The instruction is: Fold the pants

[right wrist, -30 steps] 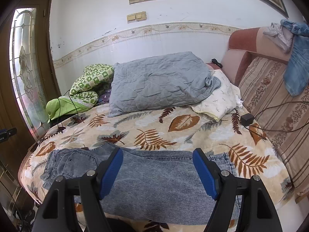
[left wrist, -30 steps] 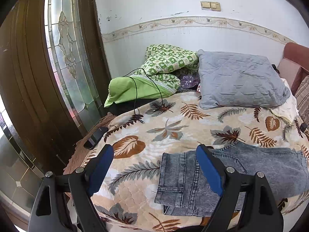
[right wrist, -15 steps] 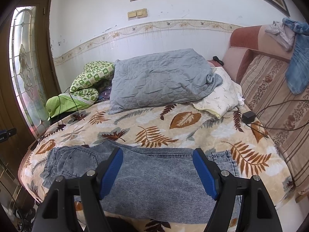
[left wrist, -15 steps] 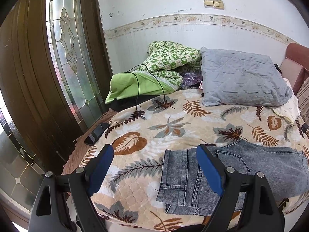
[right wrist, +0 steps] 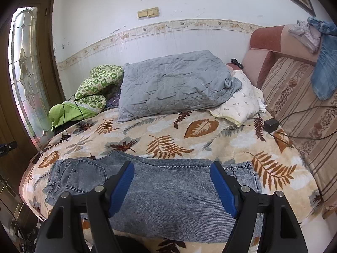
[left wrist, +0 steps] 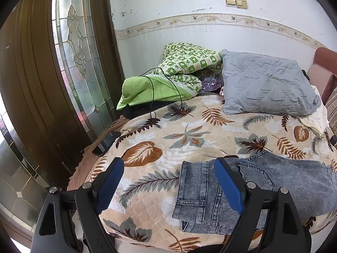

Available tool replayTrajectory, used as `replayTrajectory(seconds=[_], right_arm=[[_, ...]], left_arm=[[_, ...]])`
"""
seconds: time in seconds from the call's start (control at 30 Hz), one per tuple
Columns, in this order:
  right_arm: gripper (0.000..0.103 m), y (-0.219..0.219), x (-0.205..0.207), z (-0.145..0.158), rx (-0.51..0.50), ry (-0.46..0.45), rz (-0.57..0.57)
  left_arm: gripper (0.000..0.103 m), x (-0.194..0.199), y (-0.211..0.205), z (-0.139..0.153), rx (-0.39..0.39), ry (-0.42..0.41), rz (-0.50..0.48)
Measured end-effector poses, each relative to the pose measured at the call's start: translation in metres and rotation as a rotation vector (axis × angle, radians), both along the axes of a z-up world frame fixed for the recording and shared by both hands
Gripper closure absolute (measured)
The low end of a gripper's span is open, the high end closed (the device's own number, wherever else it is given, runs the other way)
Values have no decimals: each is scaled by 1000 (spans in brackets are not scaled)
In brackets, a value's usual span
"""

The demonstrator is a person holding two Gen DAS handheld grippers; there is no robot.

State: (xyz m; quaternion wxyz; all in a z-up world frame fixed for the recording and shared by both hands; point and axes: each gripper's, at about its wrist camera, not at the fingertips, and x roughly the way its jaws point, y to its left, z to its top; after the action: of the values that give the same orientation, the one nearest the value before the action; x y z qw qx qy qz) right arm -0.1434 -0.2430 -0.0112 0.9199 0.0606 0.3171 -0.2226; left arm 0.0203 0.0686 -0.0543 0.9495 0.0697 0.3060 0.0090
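Left gripper [left wrist: 168,168] and right gripper [right wrist: 171,172]: both spread, apparently above the jeans [right wrist: 168,194] at 6 o'clock on the bedspread [right wrist: 168,130].

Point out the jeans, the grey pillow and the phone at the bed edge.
jeans [right wrist: 168,189], right wrist view, middle of the folded legs.
grey pillow [right wrist: 172,86], right wrist view, centre of its quilted face.
phone [left wrist: 106,143], left wrist view, middle of its dark screen.

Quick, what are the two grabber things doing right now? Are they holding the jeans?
Left gripper: jaws open, holding nothing, above the jeans.
Right gripper: jaws open, holding nothing, above the jeans.
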Motion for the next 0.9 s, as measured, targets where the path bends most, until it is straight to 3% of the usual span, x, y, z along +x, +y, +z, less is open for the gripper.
replayTrajectory(seconds=[0.9], right_arm=[[26,4,0,11,-13,-9,-1]], left_arm=[[16,-2,15,2,-8,-10,31]])
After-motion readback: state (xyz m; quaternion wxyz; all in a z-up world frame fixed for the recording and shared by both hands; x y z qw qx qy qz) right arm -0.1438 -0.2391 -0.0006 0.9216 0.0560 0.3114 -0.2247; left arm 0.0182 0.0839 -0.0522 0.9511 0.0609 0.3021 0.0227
